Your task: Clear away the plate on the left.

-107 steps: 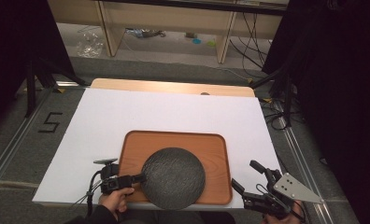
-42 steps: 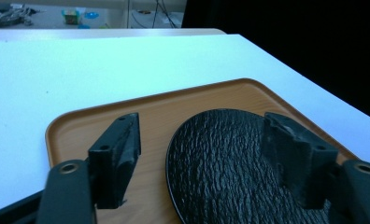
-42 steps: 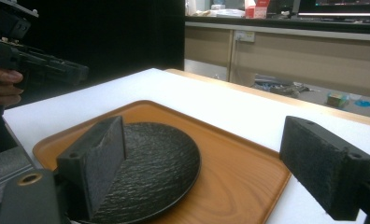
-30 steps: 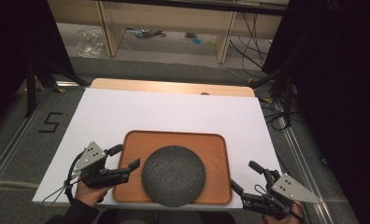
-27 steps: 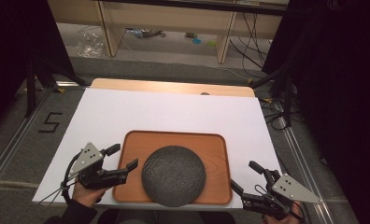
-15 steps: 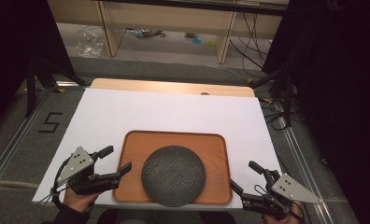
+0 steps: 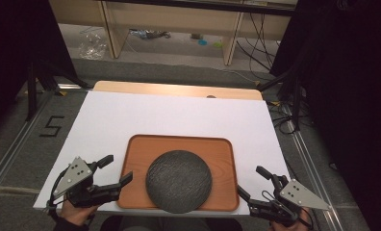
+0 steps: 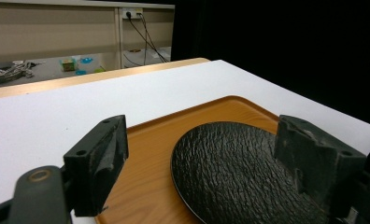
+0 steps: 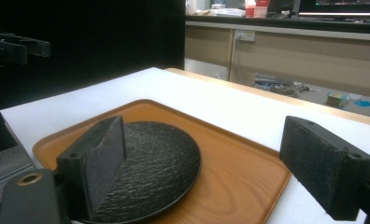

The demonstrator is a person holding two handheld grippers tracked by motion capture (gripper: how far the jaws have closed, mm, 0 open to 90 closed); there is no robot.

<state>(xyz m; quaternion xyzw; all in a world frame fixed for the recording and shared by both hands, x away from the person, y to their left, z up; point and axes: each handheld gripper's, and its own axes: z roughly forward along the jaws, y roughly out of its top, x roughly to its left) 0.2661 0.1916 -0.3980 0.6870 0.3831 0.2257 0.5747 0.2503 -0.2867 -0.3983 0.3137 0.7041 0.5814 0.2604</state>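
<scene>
Nearest the person, both grippers sit at the front table edge, flanking the tray. Left gripper (image 7: 112, 172): jaws spread wide, nothing held, pointing right toward the tray's left rim; lower jaw tip just at that rim, upper jaw over bare white surface. Right gripper (image 7: 252, 184): jaws likewise wide apart and empty, just beside the tray's front right corner, angled up and left. Between them lies the rectangular orange-brown wooden tray (image 7: 135, 154), long axis running left to right across the table, front rim close to the table edge. On it rests the round, dark grey, rough-textured plate (image 7: 179, 180), set toward the front and slightly overhanging the tray's front rim. The plate lies right of the left gripper and left of the right one; the left looks slightly nearer its edge. Beyond is the bare white tabletop (image 7: 179, 115), then a strip of light wood at the far edge. Versus 3.6 s ago: left gripper was against the plate's left edge; it has since withdrawn leftward and outward. Right gripper unchanged. Plate and tray much as before.
</scene>
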